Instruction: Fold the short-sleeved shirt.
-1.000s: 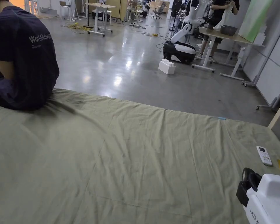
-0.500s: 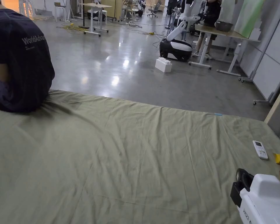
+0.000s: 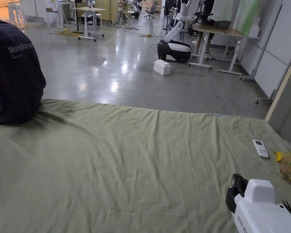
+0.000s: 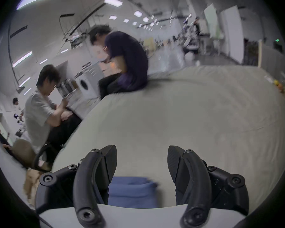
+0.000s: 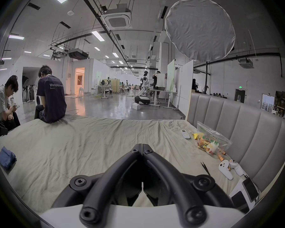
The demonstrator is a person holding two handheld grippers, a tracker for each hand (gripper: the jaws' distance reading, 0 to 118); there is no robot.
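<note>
The left gripper (image 4: 142, 162) was released, its jaws standing wide apart with nothing between them, held over the green bedsheet (image 4: 187, 116). A folded blue shirt (image 4: 132, 193) lay on the sheet directly below it, at 6 o'clock in the left gripper view, not touched by either jaw. In the right gripper view the same shirt (image 5: 6, 157) sat at 9 o'clock, near the sheet's edge. The right gripper (image 5: 142, 146) was clenched, jaw tips pressed together on nothing, above the sheet; in the head view its white body (image 3: 260, 206) stood at 5 o'clock. A remote control (image 3: 260, 148) lay at 3 o'clock, just beside a snack bag (image 3: 290, 171). A person in a dark shirt (image 3: 11, 69) sat on the sheet at 10 o'clock.
</note>
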